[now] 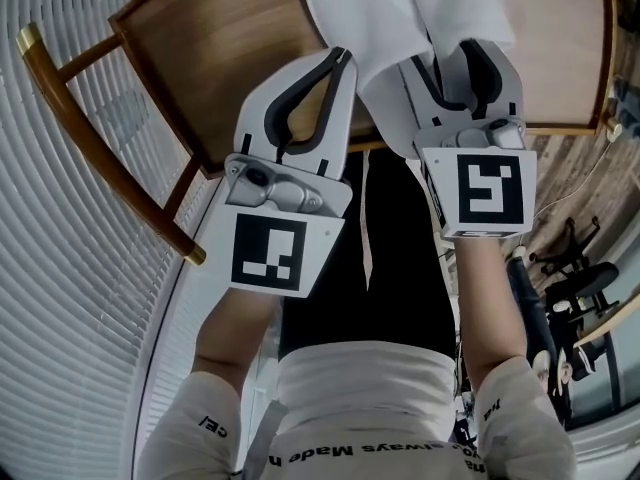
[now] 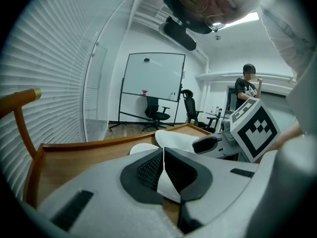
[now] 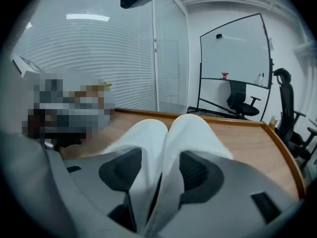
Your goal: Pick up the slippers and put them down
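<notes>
- On the brown wooden tabletop (image 1: 220, 58), toward its far side, lies a pair of white, soft fabric slippers (image 1: 400, 18). They sit side by side, with the toes pointing away and the heel ends toward the person.
- The right gripper (image 3: 159, 157) has its jaws spread wide, with both heel ends between them. The fabric lies against both pads (image 3: 195, 170), but I judge this a loose cradle and not a firm clamp.
- The left gripper (image 2: 164, 155) sits just left of the slippers, its jaws closed and the tips meeting. A wedge of white shows in the gap behind the tips. I cannot tell whether a slipper edge is nipped there.
- The slippers look thin, light and floppy. Held by the heels alone, the toes would probably droop and swing. They should not break, and a drop onto the wood would do no harm.
- The cloth surface should give the pads good friction. The likelier risk is one slipper sliding against the other and working out of a shared hold.
- The best hold seems to be across both heel ends together, set deep between the jaws with the soles pressed flat against each other. The soft upper would simply collapse if pinched.
- With the toes apparently resting on the tabletop, the putting-down looks close to finished.
</notes>
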